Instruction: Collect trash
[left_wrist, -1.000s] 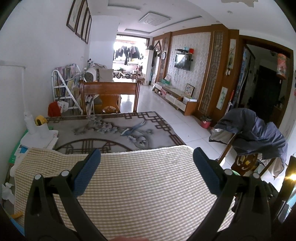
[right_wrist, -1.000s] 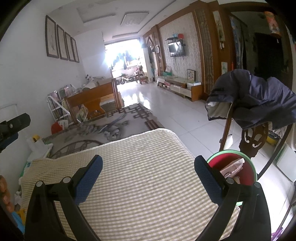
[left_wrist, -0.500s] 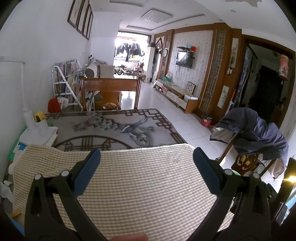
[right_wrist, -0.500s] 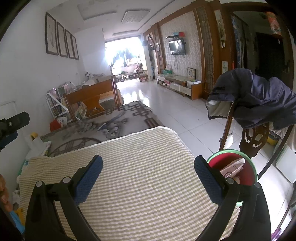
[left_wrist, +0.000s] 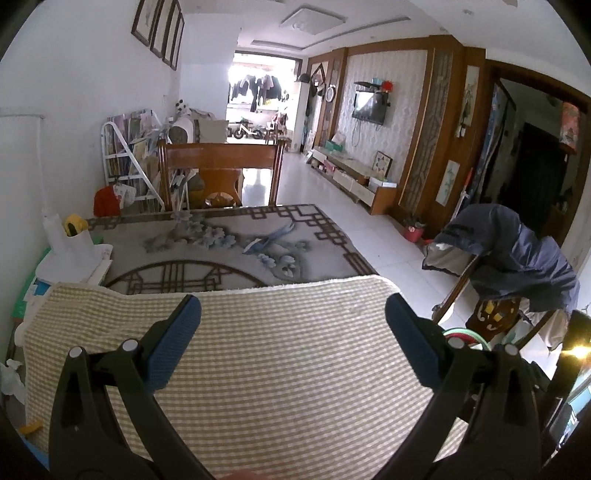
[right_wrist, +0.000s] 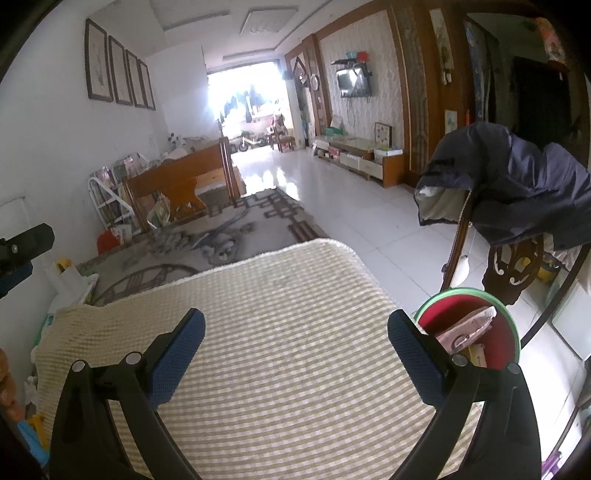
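Checked cloth (left_wrist: 280, 369) covers the table under both our claws, and we see no litter on it. Our left claw (left_wrist: 293, 343) and right claw (right_wrist: 295, 354) hang over the cloth, jaws wide apart, empty. Collected wrappers (right_wrist: 467, 332) sit in the red bin (right_wrist: 504, 354) just right of the cloth. We might miss the crumpled tissue (left_wrist: 11, 376) off the cloth's left edge; the chair with a jacket (right_wrist: 517, 192) crowds the bin.

Left tongs (left_wrist: 293, 341) and right tongs (right_wrist: 296, 354) both spread wide, empty, side by side
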